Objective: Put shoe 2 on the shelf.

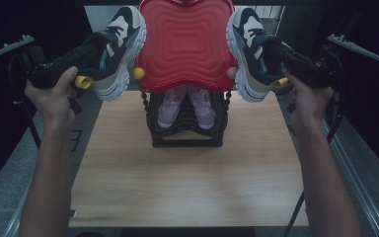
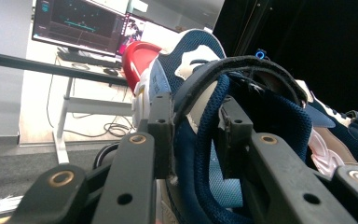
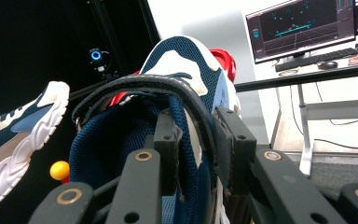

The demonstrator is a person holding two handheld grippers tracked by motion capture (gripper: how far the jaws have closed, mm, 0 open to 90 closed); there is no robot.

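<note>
A: How are the shoes carried?
B: The left gripper (image 1: pixel 94 66) is clamped on the collar of the left sneaker (image 1: pixel 121 47); the right gripper (image 1: pixel 272 61) is clamped on the right sneaker (image 1: pixel 249 49).

A: Why there?
B: Likely because the collar gives a firm edge, keeping each shoe clear of the red lid (image 1: pixel 185 42) between them, above the bench (image 1: pixel 187 173).

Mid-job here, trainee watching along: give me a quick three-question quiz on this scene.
1. True or false: the left gripper is shut on the left sneaker.
2. What stands on the rack's lower shelf? A) pink shoes B) boots C) nothing
3. What colour is the rack's top?

Key:
1. True; the right gripper likewise grips the right sneaker, each by its collar.
2. A, the pink shoes.
3. Red.
</note>
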